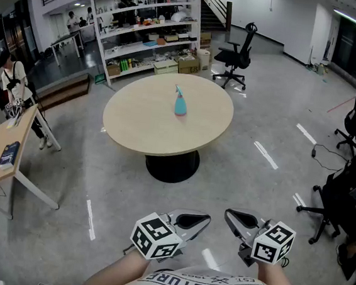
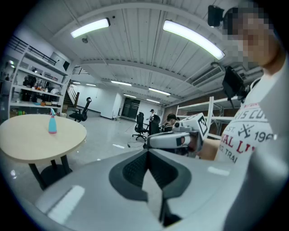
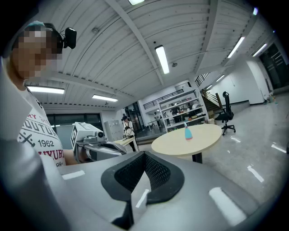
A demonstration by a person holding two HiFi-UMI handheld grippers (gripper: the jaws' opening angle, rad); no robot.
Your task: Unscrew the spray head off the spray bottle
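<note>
The table [image 1: 135, 125] looks matt pale wood; the spray bottle [image 1: 180, 104] smooth plastic; the floor [image 1: 273, 199] glossy grey.

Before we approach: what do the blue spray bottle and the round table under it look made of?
Small light-blue spray bottle: probably plastic, even opaque colour, though too distant to confirm. Round beige table: top looks like matte laminate or wood, uniformly pale with no visible grain; its black pedestal base may be painted metal.

Head camera high; all views share distant table [image 1: 141, 121].
</note>
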